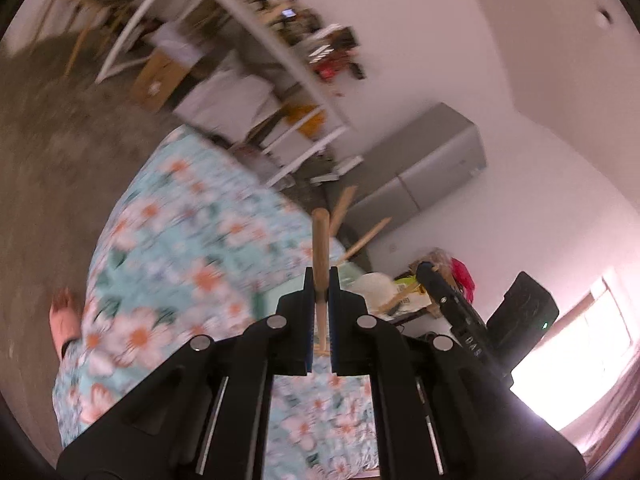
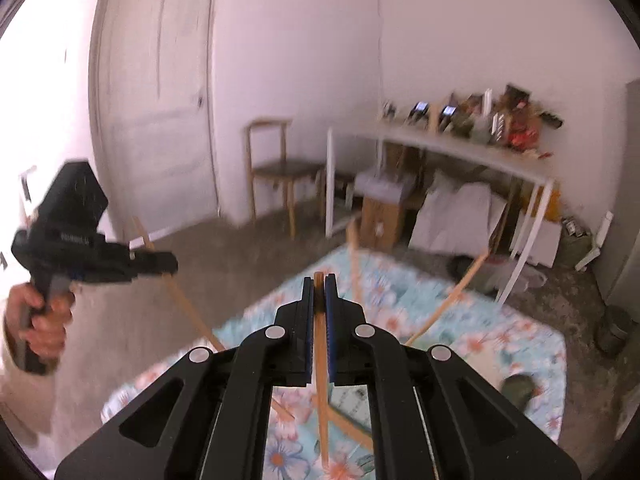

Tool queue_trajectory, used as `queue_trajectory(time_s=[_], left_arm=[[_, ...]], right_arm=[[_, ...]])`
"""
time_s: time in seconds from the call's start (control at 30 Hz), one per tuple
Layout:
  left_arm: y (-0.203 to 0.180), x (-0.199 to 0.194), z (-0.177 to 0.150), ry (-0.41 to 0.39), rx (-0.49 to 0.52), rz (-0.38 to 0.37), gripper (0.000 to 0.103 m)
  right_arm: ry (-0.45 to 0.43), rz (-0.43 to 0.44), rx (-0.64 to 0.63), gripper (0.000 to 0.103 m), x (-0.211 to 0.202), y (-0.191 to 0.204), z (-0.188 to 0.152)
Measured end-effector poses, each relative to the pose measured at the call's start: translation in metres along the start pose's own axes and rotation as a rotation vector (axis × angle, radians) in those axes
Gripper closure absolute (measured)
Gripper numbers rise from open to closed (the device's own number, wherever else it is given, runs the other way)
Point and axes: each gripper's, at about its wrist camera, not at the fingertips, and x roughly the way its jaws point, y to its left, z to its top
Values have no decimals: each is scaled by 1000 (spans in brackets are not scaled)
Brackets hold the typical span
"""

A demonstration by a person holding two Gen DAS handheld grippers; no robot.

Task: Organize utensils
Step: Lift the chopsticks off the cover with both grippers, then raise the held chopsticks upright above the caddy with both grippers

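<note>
Left gripper (image 1: 321, 280) closed on a wooden stick (image 1: 320, 248) — round handle standing up past the fingertips, lower end showing between the pads. Right gripper (image 2: 319, 284) closed on a second, thinner wooden stick (image 2: 320, 360), which runs down behind the jaws toward the flowered cloth (image 2: 460, 320) below. Both are held up in open air, touching nothing else.

Room to move: left wrist view has the cloth's far edge just behind the held stick, bare concrete floor (image 1: 44, 184) left of it, plain wall above. Right wrist view shows the cloth's far corner ahead, floor beyond it, then a wooden chair (image 2: 276, 168) and white shelf unit (image 2: 460, 148) well apart against the wall. More wooden sticks (image 2: 452, 296) stand tilted over the cloth near the right gripper — blurred, so I cannot tell what carries them.

View differences:
- Right wrist view alone shows the person's hand (image 2: 44, 320) on the left gripper's handle, off to the left at about the same height, plus a white door (image 2: 160, 92) and a dark green object (image 2: 520, 390) on the cloth's right side.
- Left wrist view alone shows a grey cabinet (image 1: 424, 168), a bright window (image 1: 580, 352) lower right, a bare foot (image 1: 64, 320) at the cloth's edge, and the right gripper's body (image 1: 460, 312) close on the right.

Both frames are motion-blurred; fine detail is unreadable.
</note>
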Motion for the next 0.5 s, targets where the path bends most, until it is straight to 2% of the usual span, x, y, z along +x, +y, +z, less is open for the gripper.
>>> queue_trajectory(time_s=[0.13, 0.33, 0.43, 0.5], left_arm=[[-37, -2, 20, -31, 80, -16, 98], [-80, 1, 56, -91, 175, 7, 98], [-93, 20, 68, -91, 242, 95, 98], [-96, 44, 71, -44, 266, 135, 98]], right_arm=[[-137, 29, 94, 98, -47, -26, 30], [-244, 55, 142, 98, -86, -52, 52], [-287, 35, 156, 98, -101, -61, 55], [-307, -8, 148, 98, -106, -65, 60]])
